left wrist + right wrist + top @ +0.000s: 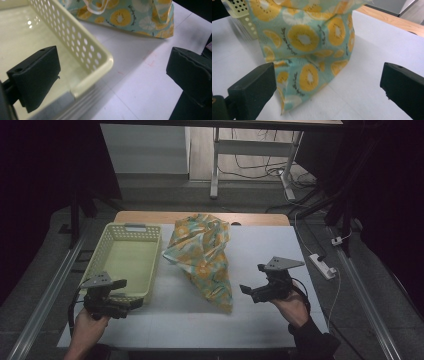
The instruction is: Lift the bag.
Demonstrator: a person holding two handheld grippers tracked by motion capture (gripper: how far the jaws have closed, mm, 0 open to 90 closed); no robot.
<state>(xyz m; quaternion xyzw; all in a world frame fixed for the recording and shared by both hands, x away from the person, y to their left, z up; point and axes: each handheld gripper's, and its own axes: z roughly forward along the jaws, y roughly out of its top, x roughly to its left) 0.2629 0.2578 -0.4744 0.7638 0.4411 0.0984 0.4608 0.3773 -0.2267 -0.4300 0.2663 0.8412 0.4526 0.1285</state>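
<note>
My right gripper point(254, 288) hangs with its fingers point(252, 90) spread wide and holding nothing, aimed at the near corner of the fruit-print cloth bag point(202, 255). The bag lies slumped on the white counter point(260, 255) at about 12 o'clock from that gripper in its own view, and just at 3 o'clock of the yellow basket point(127, 257) seen from above. My left gripper point(122, 296) is also fully open and empty, straddling the basket's near corner: one finger point(37, 77) sits over the inside, the other over the counter.

The main risk, as I judge it, is the cloth. It is limp and folded over itself, so if I close on one thin layer at the tip, the rest may sag, drag across the counter and catch on the basket's rim point(100, 62). A pinch too low could press the fingers into the counter and miss the fabric. My left fingers could also knock the light basket askew if I close or swing carelessly.
</note>
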